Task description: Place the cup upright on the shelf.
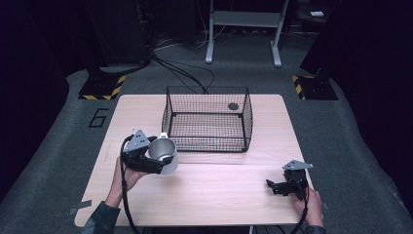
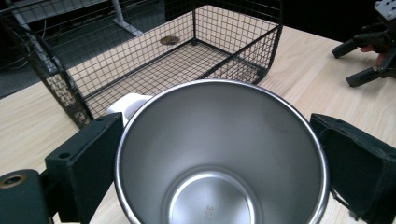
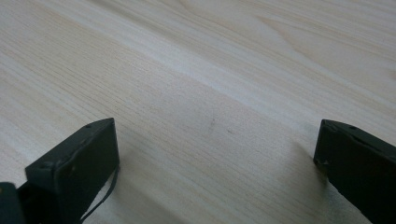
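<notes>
A metal cup (image 1: pixel 163 155) with a shiny inside and a white outside is held just above the table's left half. My left gripper (image 1: pixel 160 160) is shut on the cup. In the left gripper view the cup (image 2: pixel 219 158) opens toward the camera, with one black jaw pressed on each side of its wall. A black wire basket (image 1: pixel 247 119) stands at the table's middle back, just beyond the cup, and nothing lies in it. My right gripper (image 1: pixel 276 187) rests open near the front right corner. Its jaws stand wide apart over bare wood in the right gripper view (image 3: pixel 215 163).
The light wooden table (image 1: pixel 219 195) has free room in front of the basket (image 2: pixel 60 88). A dark round spot (image 1: pixel 233 106) shows through the basket's floor at its far right. Cables and stand legs lie on the floor beyond the table.
</notes>
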Tool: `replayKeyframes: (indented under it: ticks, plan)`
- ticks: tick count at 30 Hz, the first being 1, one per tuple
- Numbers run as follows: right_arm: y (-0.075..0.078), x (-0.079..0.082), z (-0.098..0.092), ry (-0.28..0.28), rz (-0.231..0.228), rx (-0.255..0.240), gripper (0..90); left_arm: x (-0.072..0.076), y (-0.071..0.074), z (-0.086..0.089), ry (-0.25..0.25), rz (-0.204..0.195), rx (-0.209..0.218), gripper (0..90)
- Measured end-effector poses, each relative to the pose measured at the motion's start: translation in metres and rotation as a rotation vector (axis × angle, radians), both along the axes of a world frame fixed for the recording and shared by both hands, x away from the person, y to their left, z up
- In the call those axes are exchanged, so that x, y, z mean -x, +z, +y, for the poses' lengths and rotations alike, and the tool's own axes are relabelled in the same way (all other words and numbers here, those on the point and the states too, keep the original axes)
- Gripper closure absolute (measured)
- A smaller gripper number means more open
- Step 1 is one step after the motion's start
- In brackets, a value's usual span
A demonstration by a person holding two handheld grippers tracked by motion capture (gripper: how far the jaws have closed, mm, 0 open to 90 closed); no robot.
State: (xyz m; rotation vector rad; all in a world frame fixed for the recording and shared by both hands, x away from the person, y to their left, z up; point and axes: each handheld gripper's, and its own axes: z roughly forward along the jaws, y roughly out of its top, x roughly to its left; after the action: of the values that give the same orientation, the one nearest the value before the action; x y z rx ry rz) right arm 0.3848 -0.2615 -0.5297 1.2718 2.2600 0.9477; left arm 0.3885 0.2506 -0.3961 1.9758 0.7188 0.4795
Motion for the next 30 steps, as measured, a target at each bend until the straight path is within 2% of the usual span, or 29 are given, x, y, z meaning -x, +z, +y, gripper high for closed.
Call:
replayKeyframes:
  ticks: [15, 30]
  plan:
    - [0.0, 0.0, 0.0, 0.0, 0.0, 0.0, 0.0, -0.007, 0.012, -0.028, -0.077, -0.004, 0.009, 6.6]
    - [0.0, 0.0, 0.0, 0.001, 0.0, 0.001, 0.0, -0.016, 0.027, -0.047, -0.107, -0.028, 0.009, 6.5]
